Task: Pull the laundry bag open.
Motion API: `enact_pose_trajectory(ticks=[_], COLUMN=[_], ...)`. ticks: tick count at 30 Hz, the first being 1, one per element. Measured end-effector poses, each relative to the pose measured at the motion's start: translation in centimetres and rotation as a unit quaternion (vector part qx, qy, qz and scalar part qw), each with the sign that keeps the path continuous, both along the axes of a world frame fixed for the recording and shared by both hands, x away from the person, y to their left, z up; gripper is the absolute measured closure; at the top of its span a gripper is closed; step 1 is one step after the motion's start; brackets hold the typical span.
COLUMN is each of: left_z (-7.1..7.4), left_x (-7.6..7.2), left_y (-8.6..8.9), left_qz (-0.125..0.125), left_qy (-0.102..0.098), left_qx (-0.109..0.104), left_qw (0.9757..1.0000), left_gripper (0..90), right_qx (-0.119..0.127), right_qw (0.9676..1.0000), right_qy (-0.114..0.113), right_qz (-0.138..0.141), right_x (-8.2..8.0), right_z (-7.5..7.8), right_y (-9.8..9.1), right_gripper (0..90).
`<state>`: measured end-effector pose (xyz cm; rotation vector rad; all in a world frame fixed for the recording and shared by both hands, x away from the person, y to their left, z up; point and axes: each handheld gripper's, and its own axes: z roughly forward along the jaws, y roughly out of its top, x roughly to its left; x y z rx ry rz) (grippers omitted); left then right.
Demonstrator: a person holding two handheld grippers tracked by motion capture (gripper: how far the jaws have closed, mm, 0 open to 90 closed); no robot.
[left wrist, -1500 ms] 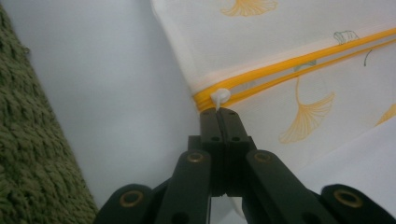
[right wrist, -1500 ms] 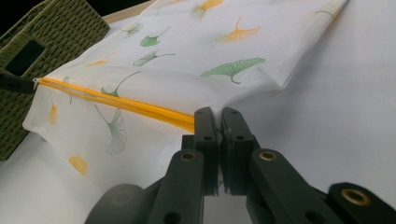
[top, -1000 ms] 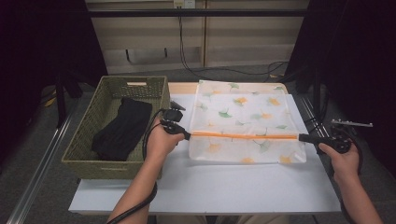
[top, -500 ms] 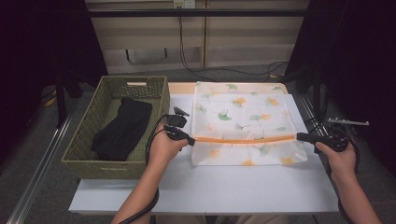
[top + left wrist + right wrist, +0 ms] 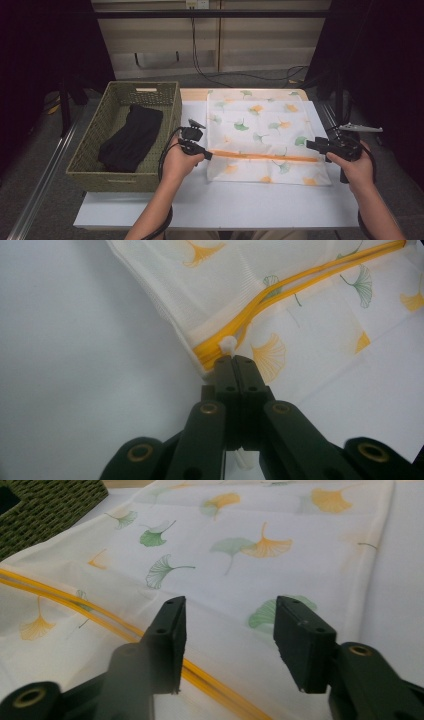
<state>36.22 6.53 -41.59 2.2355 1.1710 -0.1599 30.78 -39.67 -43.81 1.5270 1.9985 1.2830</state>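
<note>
While one mesh bag point(image 5: 260, 135) lies flat, one basket point(image 5: 127, 134), two grippers

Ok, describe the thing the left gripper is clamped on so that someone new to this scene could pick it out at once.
Start at the white table, right of the woven basket, where a white mesh bag printed with ginkgo leaves lies flat. An orange zipper crosses it near the front edge. The left gripper is shut on the small white zipper pull at that zipper's left end, the one plain white tab there.
</note>
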Motion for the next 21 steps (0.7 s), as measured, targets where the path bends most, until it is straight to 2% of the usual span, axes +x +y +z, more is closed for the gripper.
enact_pose_trajectory(ticks=[4, 8, 10, 16, 17, 19, 21], left_z=[-0.3, -0.5, -0.7, -0.8, -0.8, -0.9, -0.9], left_x=[-0.3, -0.8, -0.9, -1.0, -1.0, -1.2, -1.2], left_y=[-0.2, -0.6, -0.6, -0.6, -0.5, -0.8, -0.9], left_qz=[-0.003, -0.005, -0.01, 0.001, 0.001, 0.021, 0.015], left_qy=[0.002, 0.004, 0.0, -0.02, -0.029, -0.039, -0.043], left_qx=[-0.001, -0.005, -0.003, -0.008, -0.006, -0.012, -0.013], left_qw=[1.0, 1.0, 0.9999, 0.9998, 0.9996, 0.999, 0.9989], left_gripper=[90.0, 90.0, 90.0, 89.2, 87.2, 78.6, 70.7], right_qx=[-0.008, -0.004, -0.002, -0.013, -0.015, -0.018, -0.025], right_qw=[1.0, 0.9999, 0.9998, 0.9991, 0.9989, 0.9985, 0.9983], right_qy=[-0.002, 0.0, 0.004, 0.004, 0.002, 0.004, 0.007], right_qz=[0.006, 0.014, 0.017, 0.04, 0.045, 0.051, 0.053], right_x=[0.3, 0.7, 0.9, 1.4, 1.5, 1.6, 1.7], right_z=[-0.2, -0.4, -0.4, -0.7, -0.8, -0.9, -1.0], right_y=[0.6, 1.3, 1.7, 3.0, 3.1, 3.5, 3.9], right_gripper=[41.7, 38.0, 36.7, 32.7, 32.3, 32.3, 32.3])
